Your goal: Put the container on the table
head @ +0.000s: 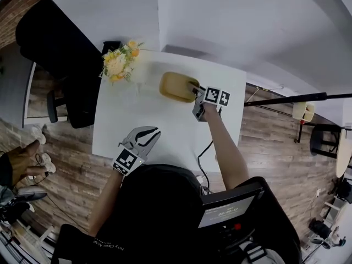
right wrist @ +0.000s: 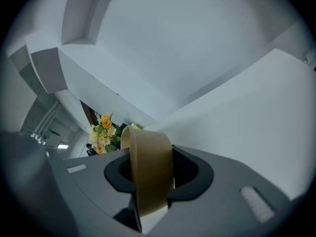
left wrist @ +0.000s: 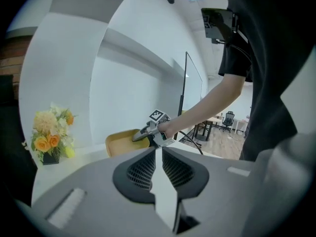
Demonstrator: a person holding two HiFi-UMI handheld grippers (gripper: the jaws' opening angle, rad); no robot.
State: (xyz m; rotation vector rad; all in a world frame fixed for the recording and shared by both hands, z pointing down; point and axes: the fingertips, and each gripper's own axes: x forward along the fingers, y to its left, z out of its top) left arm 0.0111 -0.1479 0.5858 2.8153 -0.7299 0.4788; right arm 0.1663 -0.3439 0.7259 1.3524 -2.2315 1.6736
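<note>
A tan, oval container [head: 176, 86] is over the far part of the white table [head: 137, 114]. My right gripper [head: 193, 88] is shut on its right rim. In the right gripper view the container's thin wall [right wrist: 148, 167] stands upright between the jaws of the right gripper [right wrist: 150, 181]. From the left gripper view the container [left wrist: 121, 141] and the right gripper [left wrist: 144, 134] lie ahead; I cannot tell whether the container touches the table. My left gripper [head: 147, 135] hovers over the table's near side, and in its own view the left gripper [left wrist: 159, 152] is shut with nothing in it.
A bouquet of yellow and orange flowers [head: 120, 61] stands at the table's far left corner, close to the container. A black chair [head: 60, 54] is left of the table. A black cable [head: 204, 150] hangs off the table's near right edge. A black pole [head: 291, 99] runs right of it.
</note>
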